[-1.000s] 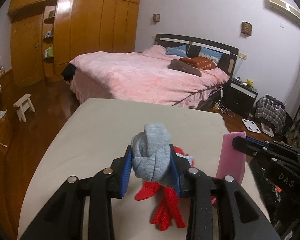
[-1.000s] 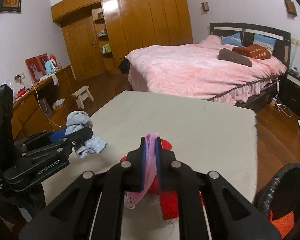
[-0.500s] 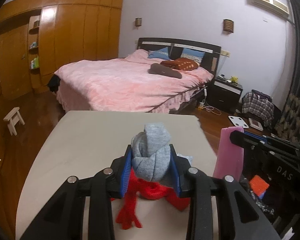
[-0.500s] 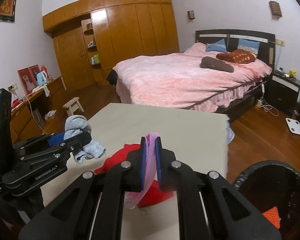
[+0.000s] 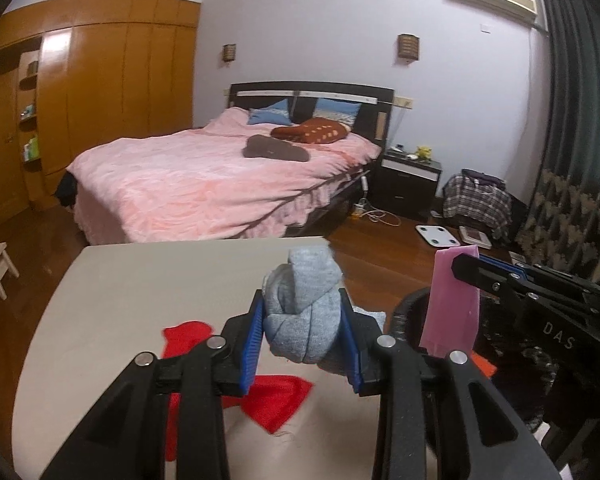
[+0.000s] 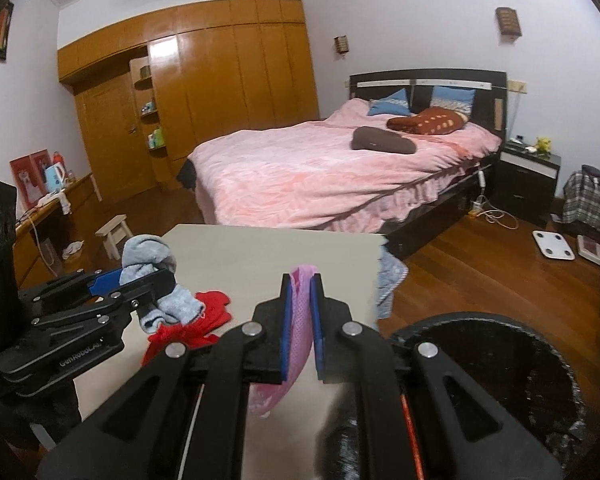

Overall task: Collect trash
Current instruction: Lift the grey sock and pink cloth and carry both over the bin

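We carry trash to the bin (image 6: 500, 360): left gripper (image 5: 302, 334) jaws clamp the grey sock (image 5: 304, 312), right gripper (image 6: 300, 320) jaws pinch the pink mesh (image 6: 296, 344); next, release over it.

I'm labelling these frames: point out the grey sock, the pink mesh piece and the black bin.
grey sock (image 5: 302, 312), left wrist view, its knotted middle.
pink mesh piece (image 6: 300, 320), right wrist view, part between the fingers.
black bin (image 6: 500, 322), right wrist view, far rim.
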The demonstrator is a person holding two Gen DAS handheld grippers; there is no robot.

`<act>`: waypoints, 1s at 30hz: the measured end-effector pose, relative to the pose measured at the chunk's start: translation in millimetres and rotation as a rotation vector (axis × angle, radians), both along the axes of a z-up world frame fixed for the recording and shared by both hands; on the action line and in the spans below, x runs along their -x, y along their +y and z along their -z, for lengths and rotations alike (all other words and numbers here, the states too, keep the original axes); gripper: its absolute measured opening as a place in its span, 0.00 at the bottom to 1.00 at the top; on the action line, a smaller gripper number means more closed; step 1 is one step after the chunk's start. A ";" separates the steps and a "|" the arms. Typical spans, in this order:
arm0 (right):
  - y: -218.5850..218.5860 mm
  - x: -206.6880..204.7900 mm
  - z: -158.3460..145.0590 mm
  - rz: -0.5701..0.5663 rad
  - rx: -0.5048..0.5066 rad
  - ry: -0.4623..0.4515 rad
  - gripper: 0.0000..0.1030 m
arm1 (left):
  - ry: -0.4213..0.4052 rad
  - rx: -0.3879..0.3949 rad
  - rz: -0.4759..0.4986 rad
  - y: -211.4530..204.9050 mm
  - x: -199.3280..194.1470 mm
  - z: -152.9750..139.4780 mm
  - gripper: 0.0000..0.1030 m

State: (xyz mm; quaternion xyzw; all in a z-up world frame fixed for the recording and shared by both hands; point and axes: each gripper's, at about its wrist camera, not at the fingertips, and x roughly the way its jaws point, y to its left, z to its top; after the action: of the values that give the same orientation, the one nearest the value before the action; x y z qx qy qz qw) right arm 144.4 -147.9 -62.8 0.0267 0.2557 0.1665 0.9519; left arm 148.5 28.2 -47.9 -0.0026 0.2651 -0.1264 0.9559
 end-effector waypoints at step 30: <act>-168.6 44.2 37.1 0.332 0.029 0.046 0.08 | 0.021 0.002 0.336 -167.3 -8.2 24.5 0.33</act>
State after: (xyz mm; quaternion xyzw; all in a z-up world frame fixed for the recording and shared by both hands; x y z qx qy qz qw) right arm 100.2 -316.5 -99.9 0.0586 0.2720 0.0023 0.9605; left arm 156.7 -139.1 -72.3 0.0393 0.2715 -0.2847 0.9185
